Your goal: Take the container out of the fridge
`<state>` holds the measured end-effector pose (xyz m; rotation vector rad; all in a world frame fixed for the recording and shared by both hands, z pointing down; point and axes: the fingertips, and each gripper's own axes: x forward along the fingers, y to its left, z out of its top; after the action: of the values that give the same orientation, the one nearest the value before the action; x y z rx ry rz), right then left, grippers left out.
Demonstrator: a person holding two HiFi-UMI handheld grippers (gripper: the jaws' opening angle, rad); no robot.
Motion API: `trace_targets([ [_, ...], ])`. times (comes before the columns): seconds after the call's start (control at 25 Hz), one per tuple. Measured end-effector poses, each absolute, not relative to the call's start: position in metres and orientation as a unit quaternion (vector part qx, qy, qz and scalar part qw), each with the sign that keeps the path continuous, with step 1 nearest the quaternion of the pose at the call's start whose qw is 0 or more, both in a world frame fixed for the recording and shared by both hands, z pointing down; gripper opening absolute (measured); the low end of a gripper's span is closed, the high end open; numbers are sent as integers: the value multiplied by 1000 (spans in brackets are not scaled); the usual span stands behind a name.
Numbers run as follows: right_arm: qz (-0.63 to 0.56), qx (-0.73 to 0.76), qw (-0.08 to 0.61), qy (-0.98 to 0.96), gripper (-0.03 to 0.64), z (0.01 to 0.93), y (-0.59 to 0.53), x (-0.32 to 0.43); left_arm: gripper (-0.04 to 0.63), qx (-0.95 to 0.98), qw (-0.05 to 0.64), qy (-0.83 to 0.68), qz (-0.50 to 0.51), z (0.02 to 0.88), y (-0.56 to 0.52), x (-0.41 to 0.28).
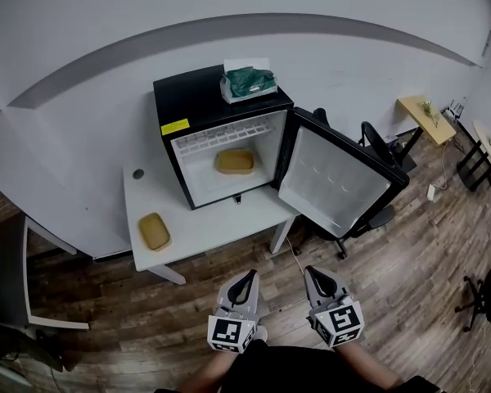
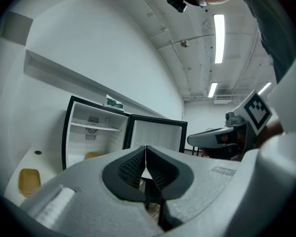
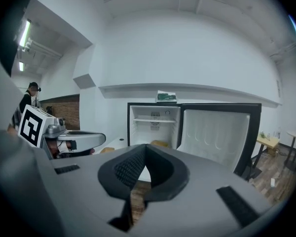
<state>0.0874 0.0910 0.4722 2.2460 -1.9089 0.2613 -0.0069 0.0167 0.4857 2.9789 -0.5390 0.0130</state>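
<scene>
A black mini fridge (image 1: 221,105) stands on a white table (image 1: 221,219) with its door (image 1: 335,178) swung open to the right. A tan container (image 1: 234,161) lies on the fridge floor; it also shows in the left gripper view (image 2: 94,155) and in the right gripper view (image 3: 160,143). A second tan container (image 1: 155,231) lies on the table to the fridge's left. My left gripper (image 1: 244,279) and right gripper (image 1: 314,275) hover side by side over the wooden floor, well short of the table. Both are shut and hold nothing.
A white box with a green packet (image 1: 248,83) sits on top of the fridge. A small dark disc (image 1: 138,173) lies on the table. Office chairs (image 1: 376,142) stand behind the open door, a wooden desk (image 1: 425,117) at far right, a white frame (image 1: 41,285) at left.
</scene>
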Motion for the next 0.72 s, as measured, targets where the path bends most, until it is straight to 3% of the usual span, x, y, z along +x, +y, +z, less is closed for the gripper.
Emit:
trace_targets([
  [0.72,94,722,114,-675,-2,497,17,112,17,967,100,-233,12,517,-37,-11],
])
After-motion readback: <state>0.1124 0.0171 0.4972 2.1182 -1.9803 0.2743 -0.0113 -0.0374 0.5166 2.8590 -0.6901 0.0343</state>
